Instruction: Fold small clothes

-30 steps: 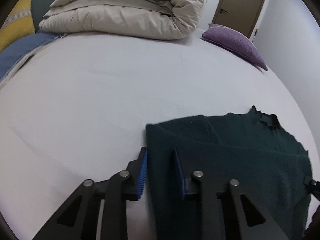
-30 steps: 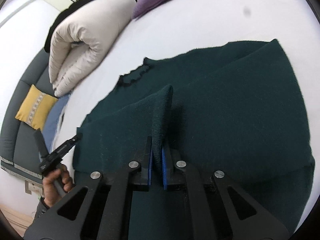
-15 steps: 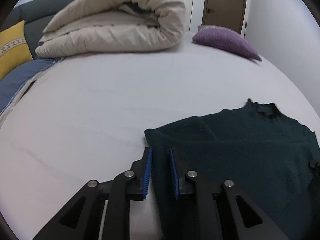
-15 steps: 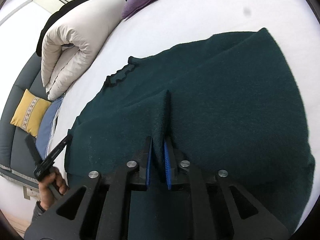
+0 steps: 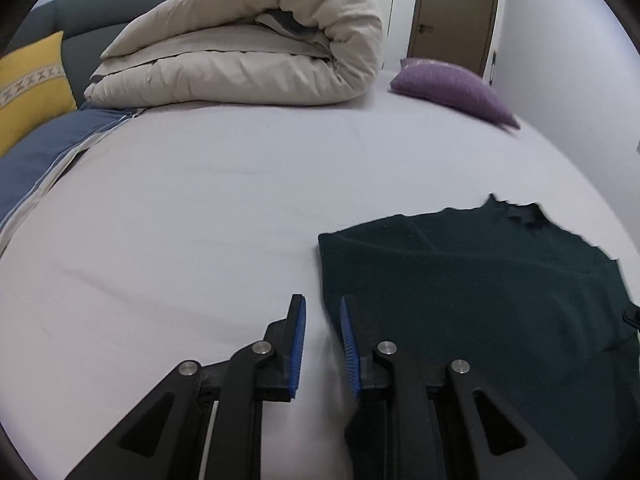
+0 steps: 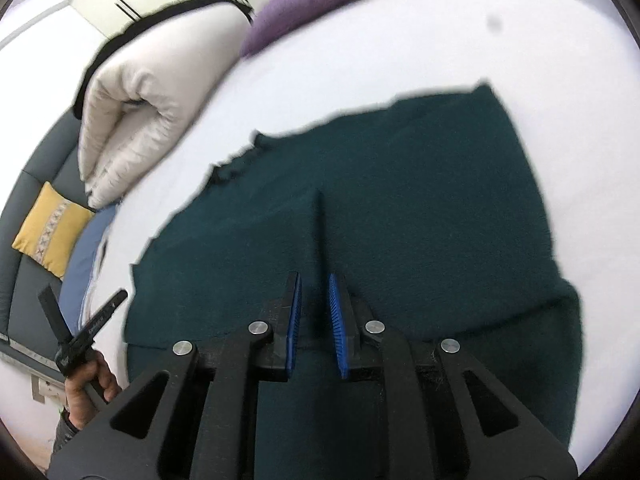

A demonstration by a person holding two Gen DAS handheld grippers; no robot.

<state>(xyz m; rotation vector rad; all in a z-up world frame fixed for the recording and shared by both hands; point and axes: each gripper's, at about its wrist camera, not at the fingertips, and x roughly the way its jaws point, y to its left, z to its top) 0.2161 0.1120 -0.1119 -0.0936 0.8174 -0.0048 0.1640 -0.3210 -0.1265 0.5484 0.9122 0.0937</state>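
Note:
A dark green knit garment (image 6: 400,220) lies flat on the white bed, with a folded flap across its middle and a frilled neckline at the far end. My right gripper (image 6: 314,288) is open just above the flap's edge, holding nothing. In the left wrist view the garment (image 5: 480,280) lies to the right. My left gripper (image 5: 322,312) is open and empty at the garment's left edge, over the sheet. The left gripper also shows in the right wrist view (image 6: 86,328), held in a hand off the garment's left side.
A rolled beige duvet (image 5: 248,52) lies at the far side of the bed. A purple pillow (image 5: 452,88) sits at the far right. A yellow cushion (image 5: 28,84) rests on a grey sofa to the left. A blue cloth (image 5: 36,160) lies at the bed's left edge.
My right gripper has opened and let go of the garment's flap, which now lies flat. My left gripper narrowed, then widened a little, and has drawn back to the garment's left edge.

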